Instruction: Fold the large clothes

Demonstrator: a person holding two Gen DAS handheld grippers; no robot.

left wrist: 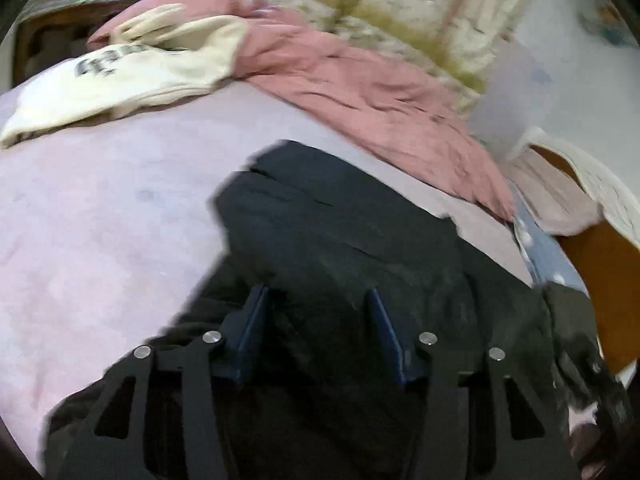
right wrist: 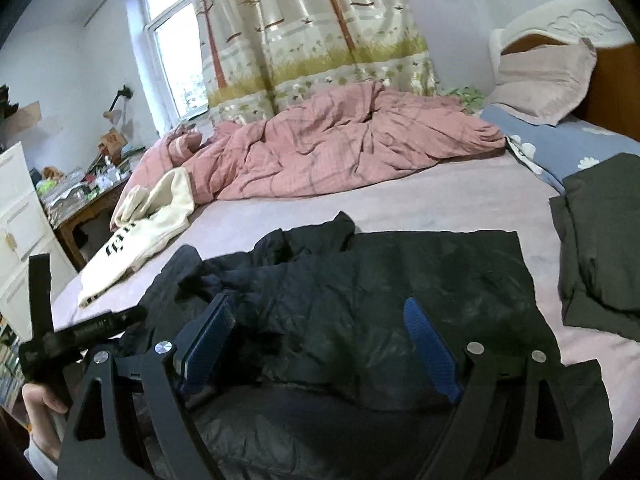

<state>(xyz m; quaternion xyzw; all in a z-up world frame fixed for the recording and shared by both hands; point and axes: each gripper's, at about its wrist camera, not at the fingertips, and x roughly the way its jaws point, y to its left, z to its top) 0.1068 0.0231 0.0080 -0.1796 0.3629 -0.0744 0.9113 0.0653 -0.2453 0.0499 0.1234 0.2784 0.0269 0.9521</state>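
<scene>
A black garment [right wrist: 360,300] lies spread on the bed, crumpled at its left end. Its right part lies flat.

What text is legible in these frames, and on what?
Cream garment: dark gothic lettering, partly folded under and seen at an angle; not readable in either view.
Left tool's handle: small pale print, too small to read.
Brown box by the window: a mark, too blurred.
Nothing else lettered.

A daylit window [right wrist: 172,48] with a tree-print curtain [right wrist: 312,28] stands behind the bed [right wrist: 400,208].
</scene>
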